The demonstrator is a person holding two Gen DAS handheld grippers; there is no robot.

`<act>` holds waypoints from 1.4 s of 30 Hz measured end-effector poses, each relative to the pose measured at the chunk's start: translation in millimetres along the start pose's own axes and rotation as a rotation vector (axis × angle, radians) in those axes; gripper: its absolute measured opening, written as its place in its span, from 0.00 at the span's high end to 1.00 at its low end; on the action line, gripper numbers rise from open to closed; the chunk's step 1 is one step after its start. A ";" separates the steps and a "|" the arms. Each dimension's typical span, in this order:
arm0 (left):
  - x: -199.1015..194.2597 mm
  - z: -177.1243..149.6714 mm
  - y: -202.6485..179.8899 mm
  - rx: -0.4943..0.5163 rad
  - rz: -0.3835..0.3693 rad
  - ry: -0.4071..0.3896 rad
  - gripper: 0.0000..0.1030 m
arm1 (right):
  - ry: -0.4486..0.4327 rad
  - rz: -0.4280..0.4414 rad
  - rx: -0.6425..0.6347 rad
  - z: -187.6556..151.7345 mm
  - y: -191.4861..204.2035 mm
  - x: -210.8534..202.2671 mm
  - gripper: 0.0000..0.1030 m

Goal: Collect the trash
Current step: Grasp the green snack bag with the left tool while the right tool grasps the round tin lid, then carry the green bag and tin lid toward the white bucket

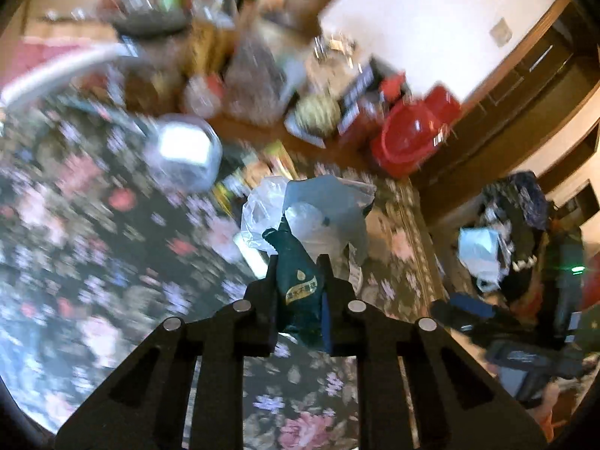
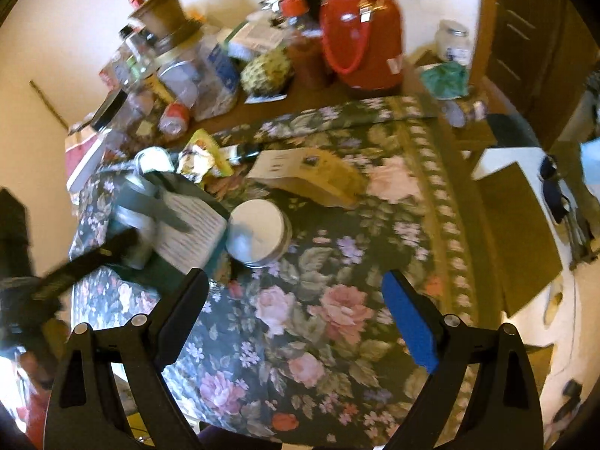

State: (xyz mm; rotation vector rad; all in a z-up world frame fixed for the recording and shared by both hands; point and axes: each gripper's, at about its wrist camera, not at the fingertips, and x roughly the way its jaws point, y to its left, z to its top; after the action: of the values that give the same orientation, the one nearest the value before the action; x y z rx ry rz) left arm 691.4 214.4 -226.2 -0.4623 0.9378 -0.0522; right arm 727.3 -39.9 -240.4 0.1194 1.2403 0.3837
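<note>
My left gripper (image 1: 298,262) is shut on a dark green packet (image 1: 298,285) with a yellow label, held above the floral tablecloth (image 1: 93,225). Just beyond it lies a crumpled clear plastic bag (image 1: 318,210). My right gripper (image 2: 294,281) is open and empty, over the floral tablecloth (image 2: 318,318). Ahead of it stand a round white-lidded tin (image 2: 258,230), a printed carton (image 2: 191,232) and a yellow crumpled wrapper (image 2: 198,157). A tan cardboard box (image 2: 307,176) lies further back. The left view is blurred.
The back of the table holds a red thermos (image 2: 360,33), jars, bottles and a pineapple-patterned item (image 2: 268,67). A red basin (image 1: 412,131) and a round tin (image 1: 183,153) show in the left wrist view. Clutter sits off the table's right edge.
</note>
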 end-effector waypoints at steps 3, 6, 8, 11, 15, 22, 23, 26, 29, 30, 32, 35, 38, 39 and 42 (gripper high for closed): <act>-30.9 7.9 10.6 -0.002 0.085 -0.085 0.84 | 0.030 0.008 -0.046 3.2 12.4 21.9 0.10; -50.3 11.9 22.8 -0.014 0.145 -0.138 0.84 | 0.059 -0.024 -0.111 4.8 25.6 50.0 0.10; -59.7 13.3 29.3 -0.013 0.178 -0.160 0.84 | 0.082 -0.067 -0.156 7.0 31.3 67.6 0.10; -65.6 12.1 37.4 -0.001 0.210 -0.171 0.84 | 0.119 -0.119 -0.194 11.0 37.9 90.5 0.11; -61.7 7.9 37.5 0.023 0.233 -0.162 0.84 | 0.128 -0.096 -0.177 17.6 43.1 105.2 0.11; -57.1 8.8 35.2 0.045 0.228 -0.156 0.84 | 0.141 -0.165 -0.197 25.5 54.6 128.0 0.13; -56.3 9.9 34.2 0.049 0.228 -0.155 0.84 | 0.141 -0.170 -0.200 25.9 55.1 129.7 0.16; -55.0 11.5 30.6 0.055 0.219 -0.151 0.84 | 0.134 -0.185 -0.222 25.4 58.8 133.6 0.23; -53.6 12.2 25.5 0.060 0.213 -0.149 0.84 | 0.116 -0.188 -0.238 19.4 59.0 129.3 0.32; -53.3 11.9 23.7 0.061 0.212 -0.148 0.84 | 0.119 -0.176 -0.239 17.8 58.4 127.8 0.32; -54.9 11.2 16.7 0.063 0.204 -0.152 0.84 | 0.105 -0.156 -0.228 15.1 55.1 120.3 0.33; -58.9 9.4 2.1 0.075 0.194 -0.161 0.84 | 0.074 -0.140 -0.220 13.0 49.3 102.8 0.33; -62.4 7.6 -14.3 0.086 0.189 -0.168 0.84 | 0.020 -0.117 -0.201 13.1 41.3 74.2 0.33; -65.1 5.8 -22.6 0.092 0.187 -0.177 0.84 | -0.003 -0.104 -0.193 13.2 36.9 60.9 0.33; -74.9 -0.5 -46.4 0.106 0.175 -0.209 0.84 | -0.065 -0.078 -0.179 12.1 24.6 24.9 0.33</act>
State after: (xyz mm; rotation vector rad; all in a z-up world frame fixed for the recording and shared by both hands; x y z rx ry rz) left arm 653.5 190.4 -150.4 -0.2806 0.7622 0.1031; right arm 739.9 -6.9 -251.5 -0.0691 1.1381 0.4181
